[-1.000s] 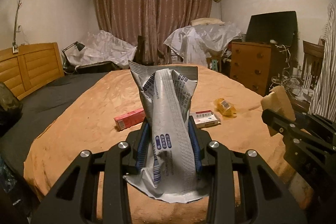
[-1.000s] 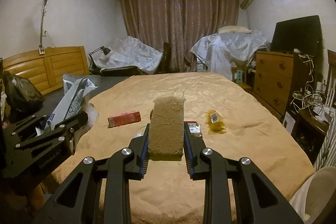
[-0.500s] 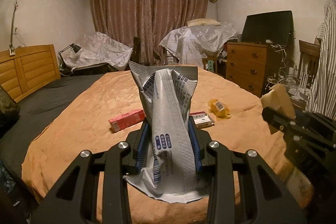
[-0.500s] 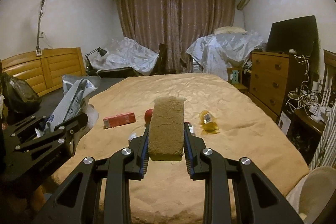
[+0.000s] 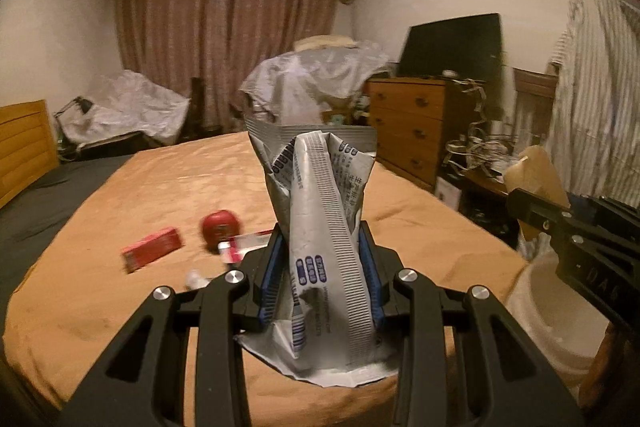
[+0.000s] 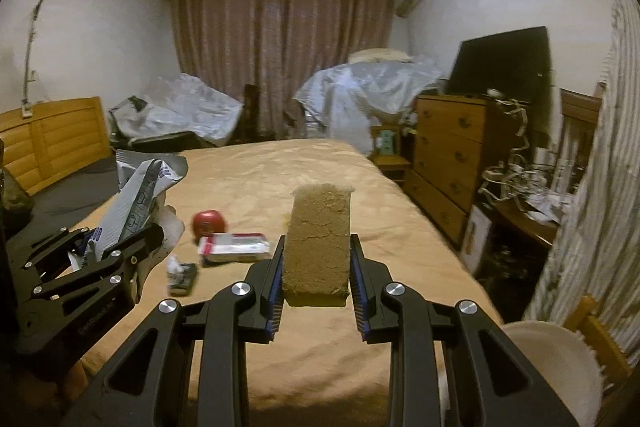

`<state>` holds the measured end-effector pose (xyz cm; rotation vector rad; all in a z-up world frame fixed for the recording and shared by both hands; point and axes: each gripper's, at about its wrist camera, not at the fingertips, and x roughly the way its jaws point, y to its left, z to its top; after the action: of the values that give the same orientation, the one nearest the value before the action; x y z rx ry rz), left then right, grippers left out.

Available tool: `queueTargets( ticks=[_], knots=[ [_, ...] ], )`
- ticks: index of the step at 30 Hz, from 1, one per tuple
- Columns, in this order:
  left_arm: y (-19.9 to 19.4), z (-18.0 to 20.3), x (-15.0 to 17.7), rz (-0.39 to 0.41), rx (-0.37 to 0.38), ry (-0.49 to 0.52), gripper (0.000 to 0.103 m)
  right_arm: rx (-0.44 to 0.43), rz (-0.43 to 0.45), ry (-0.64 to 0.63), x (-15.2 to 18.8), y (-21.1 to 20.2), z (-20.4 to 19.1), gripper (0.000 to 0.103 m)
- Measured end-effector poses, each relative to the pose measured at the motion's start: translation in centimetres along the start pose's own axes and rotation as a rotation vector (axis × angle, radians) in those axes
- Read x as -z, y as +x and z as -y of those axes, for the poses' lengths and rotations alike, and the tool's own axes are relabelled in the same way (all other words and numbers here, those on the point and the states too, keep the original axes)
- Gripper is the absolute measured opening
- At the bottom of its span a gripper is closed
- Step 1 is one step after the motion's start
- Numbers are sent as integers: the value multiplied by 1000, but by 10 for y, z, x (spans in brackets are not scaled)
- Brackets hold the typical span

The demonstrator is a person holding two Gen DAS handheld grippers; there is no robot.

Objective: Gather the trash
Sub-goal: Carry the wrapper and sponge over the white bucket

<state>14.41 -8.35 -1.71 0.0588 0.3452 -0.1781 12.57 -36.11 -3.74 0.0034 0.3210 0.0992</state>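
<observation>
1. Left gripper (image 5: pixel 320 275): fingers closed on a crumpled silver wrapper (image 5: pixel 320 227) w/ blue print. The wrapper stands upright between the blue pads; top part sticks up above the tips, bottom edge hangs under the jaws.
2. Right gripper (image 6: pixel 316 275): fingers closed on a tan block (image 6: pixel 318 243), maybe sponge or cardboard, I cannot tell which. It stands upright between the pads, held by the lower half.
3. Both grippers are above the near end of the bed (image 6: pixel 280 171), which has an orange-tan cover. From the right cam the left gripper is at the left side, wrapper leaning up from it.
4. Trash on the bed, middle part: a red box (image 5: pixel 152 249) at left, a red round thing (image 6: pixel 207 223) near it, a white-red pack (image 6: pixel 234 247) just beside the round thing, a small crumpled bit (image 6: pixel 182 275) closer to the grippers. All are apart from both grippers.
5. A pale round bin (image 6: pixel 552 363) is at the bed's near right corner, low at the right of both views. I only see the rim and part of the side.
6. Behind: curtains (image 6: pixel 280 55), a wood dresser (image 6: pixel 452 151) at the right wall w/ a dark TV (image 6: pixel 504 63) on top.
</observation>
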Motion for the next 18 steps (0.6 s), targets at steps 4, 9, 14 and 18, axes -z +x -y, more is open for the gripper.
queueTargets(
  ticks=[4, 9, 14, 18],
  knots=[
    [13, 32, -3, -19, 78, 21, 34, 56, -23, 21, 1, -12, 44, 29],
    [27, 80, -4, -62, 187, 53, 34, 135, -79, 50, 7, -28, 104, 28],
    [37, 130, -3, -111, 298, 82, 34, 205, -147, 98, 23, -44, 165, 28],
    [47, 173, -1, -175, 403, 107, 34, 244, -206, 139, 33, -49, 211, 28]
  ],
)
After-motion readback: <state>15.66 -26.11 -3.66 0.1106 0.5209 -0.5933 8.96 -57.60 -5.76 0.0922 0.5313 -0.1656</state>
